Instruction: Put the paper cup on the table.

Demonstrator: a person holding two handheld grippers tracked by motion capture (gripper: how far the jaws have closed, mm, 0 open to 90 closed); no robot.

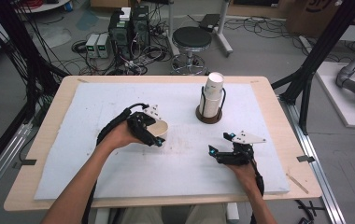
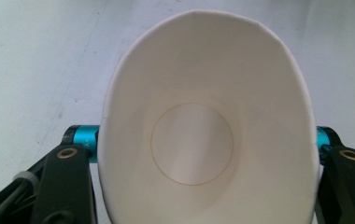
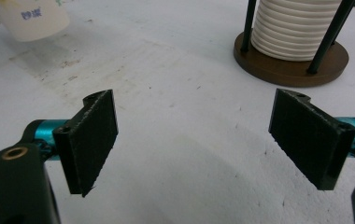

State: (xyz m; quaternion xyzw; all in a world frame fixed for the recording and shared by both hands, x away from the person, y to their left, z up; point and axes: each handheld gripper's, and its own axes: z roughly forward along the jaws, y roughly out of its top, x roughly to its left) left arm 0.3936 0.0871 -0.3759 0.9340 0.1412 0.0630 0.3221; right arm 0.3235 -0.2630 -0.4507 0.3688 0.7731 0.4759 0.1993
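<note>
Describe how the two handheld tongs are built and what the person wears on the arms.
Both tongs, left and right, are black with turquoise joints, brass-coloured screw eyes, ribbed flat black pads and a grey three-cornered plate on top. A black cable trails from each. The forearms are bare, no sleeves showing.

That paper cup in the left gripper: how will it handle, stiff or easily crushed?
Probably easily crushed: the paper cup has a rim squeezed oval between the left gripper and its jaws. Likely very light, being thin-walled and empty. Laid on its side on the white mat, it might roll in a curve.
</note>
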